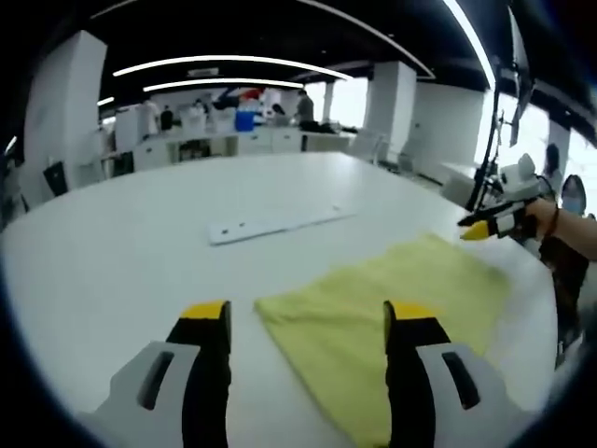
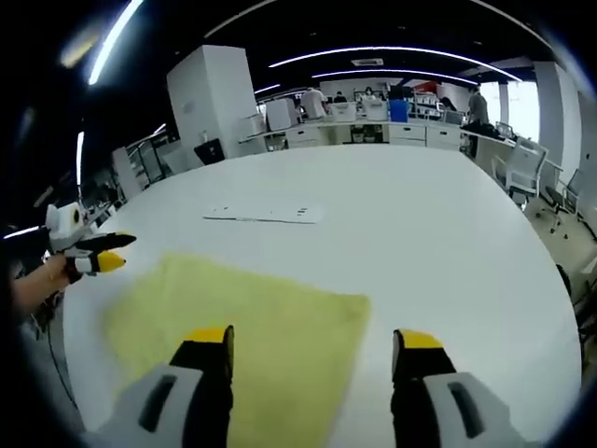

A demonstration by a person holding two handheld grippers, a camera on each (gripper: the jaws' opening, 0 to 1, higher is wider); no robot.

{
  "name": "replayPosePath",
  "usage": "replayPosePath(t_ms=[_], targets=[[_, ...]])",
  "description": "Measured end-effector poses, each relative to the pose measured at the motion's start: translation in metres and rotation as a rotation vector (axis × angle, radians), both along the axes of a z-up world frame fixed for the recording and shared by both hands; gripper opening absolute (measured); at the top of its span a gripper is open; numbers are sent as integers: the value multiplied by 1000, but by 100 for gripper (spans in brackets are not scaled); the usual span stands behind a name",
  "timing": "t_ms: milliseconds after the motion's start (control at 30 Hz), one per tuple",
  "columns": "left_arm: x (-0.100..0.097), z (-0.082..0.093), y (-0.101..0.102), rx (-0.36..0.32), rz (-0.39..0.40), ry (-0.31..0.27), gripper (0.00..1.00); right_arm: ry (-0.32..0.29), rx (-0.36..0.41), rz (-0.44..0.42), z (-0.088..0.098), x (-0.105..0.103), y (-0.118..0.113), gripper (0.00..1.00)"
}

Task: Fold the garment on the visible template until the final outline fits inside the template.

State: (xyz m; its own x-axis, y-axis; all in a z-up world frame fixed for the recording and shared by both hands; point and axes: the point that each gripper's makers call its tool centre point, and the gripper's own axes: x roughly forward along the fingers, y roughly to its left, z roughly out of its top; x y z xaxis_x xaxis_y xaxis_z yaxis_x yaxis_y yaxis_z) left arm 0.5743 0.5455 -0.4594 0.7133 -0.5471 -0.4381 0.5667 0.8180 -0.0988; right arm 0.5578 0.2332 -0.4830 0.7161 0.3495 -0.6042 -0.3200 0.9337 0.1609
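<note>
A yellow garment (image 1: 410,289) lies flat on the white table (image 1: 140,233), with one corner pointing toward the gap between my left gripper's jaws. My left gripper (image 1: 308,315) hovers above that near corner, open, holding nothing. The right gripper (image 1: 485,226), held by a hand, floats past the cloth's far right edge. In the right gripper view the same garment (image 2: 252,322) spreads under and left of my right gripper (image 2: 314,338), whose jaws stand wide open and empty. The left gripper (image 2: 98,257) shows at the left edge, beyond the cloth. A thin white template strip (image 1: 275,224) (image 2: 266,214) lies further out on the table.
The round table's edge (image 2: 550,308) curves close on the right. Office chairs (image 2: 522,168) stand beyond it. White desks, a pillar (image 2: 210,98) and several people fill the far background. A stand on a pole (image 1: 490,159) rises by the table's right side.
</note>
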Motion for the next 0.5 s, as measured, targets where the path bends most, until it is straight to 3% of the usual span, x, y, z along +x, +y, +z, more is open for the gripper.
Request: replayPosePath(t_ms=[100, 267, 500], targets=[[-9, 2, 4, -3, -10, 2, 66, -3, -54, 42, -2, -2, -6, 69], [-27, 4, 5, -33, -21, 17, 69, 1, -42, 51, 2, -16, -7, 69], [-51, 2, 7, -14, -61, 16, 72, 1, -60, 73, 7, -45, 1, 68]])
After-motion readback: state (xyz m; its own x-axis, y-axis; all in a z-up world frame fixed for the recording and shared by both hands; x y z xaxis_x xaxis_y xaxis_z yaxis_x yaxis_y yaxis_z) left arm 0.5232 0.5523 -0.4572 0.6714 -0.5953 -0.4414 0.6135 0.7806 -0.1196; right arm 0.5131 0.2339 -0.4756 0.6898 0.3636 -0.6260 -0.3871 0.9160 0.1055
